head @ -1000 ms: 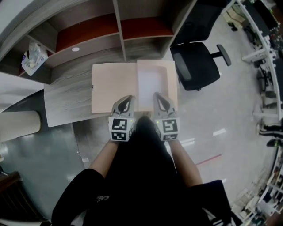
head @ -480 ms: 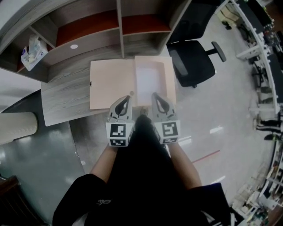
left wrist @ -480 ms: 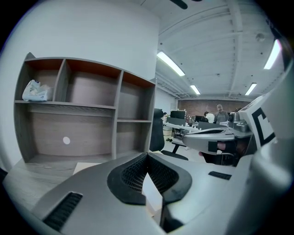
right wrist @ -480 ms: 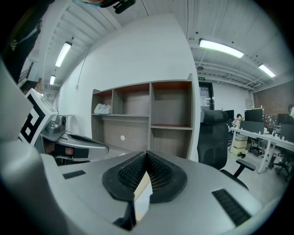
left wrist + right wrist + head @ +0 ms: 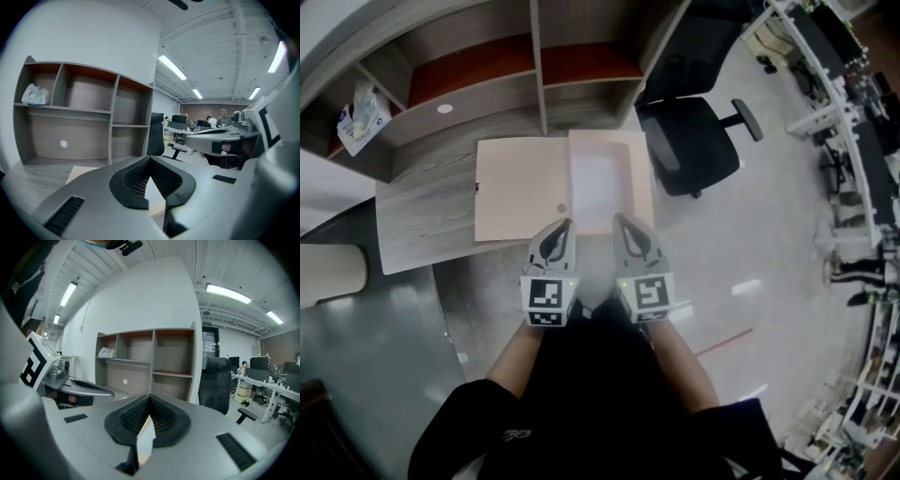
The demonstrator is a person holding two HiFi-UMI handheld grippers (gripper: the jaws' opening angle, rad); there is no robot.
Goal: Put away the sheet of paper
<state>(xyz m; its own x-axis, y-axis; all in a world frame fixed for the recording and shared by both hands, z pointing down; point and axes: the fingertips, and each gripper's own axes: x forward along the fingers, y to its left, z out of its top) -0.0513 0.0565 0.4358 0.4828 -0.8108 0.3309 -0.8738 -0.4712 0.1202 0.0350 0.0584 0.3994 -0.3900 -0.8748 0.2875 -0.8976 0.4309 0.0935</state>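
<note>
Top-down view of a grey desk with an open beige folder laid flat on it. The white sheet is seen lying inside the folder's right half, and the cover is spread out flat to the left.

Both grippers are held side by side at the folder's near edge, raised above it and apparently touching nothing. The left gripper is pressed together at the tips, with nothing pinched. The right gripper is likewise closed and empty.

The sheet is judged to be already placed. The cover has not yet been folded over it, so closing the folder is probably what is left.
</note>
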